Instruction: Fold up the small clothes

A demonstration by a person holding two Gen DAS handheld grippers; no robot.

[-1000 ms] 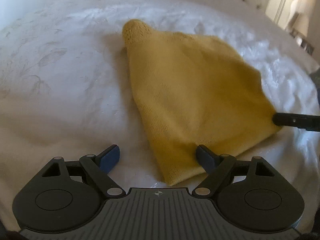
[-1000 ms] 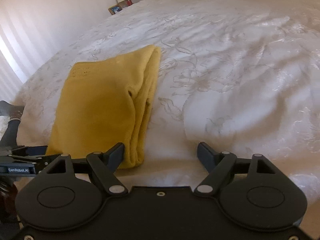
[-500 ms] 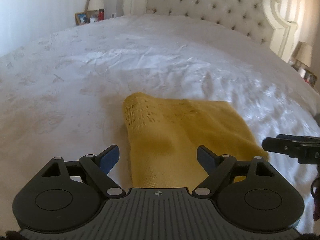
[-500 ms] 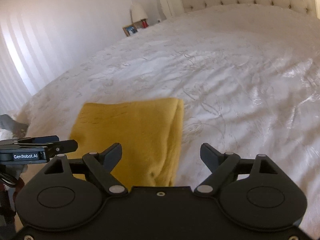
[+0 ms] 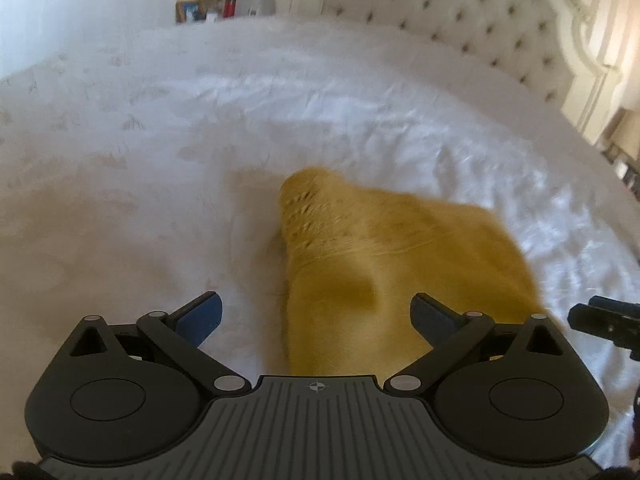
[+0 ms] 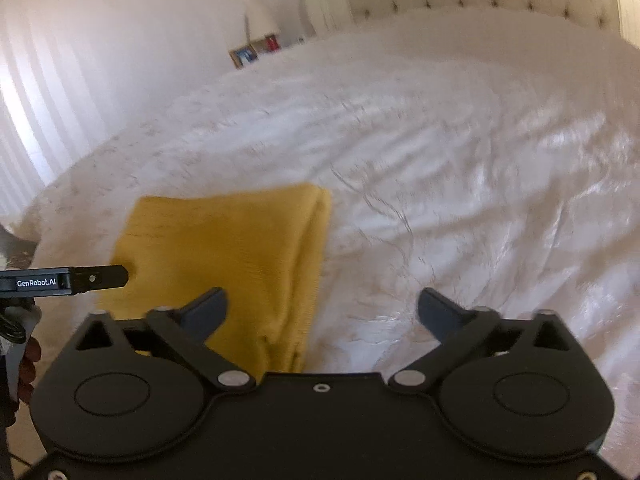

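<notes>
Soft daylight glared off the white bedspread (image 6: 500, 184); both fisheye views were smeared by motion blur, their corners bent and darkened.

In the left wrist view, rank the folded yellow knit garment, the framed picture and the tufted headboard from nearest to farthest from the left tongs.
1. Folded yellow knit garment: just ahead of the open left tongs, on the white bedspread.
2. Framed picture and tufted headboard: both beyond the bed's far end, picture upper left, headboard upper right; too close to call.
</notes>
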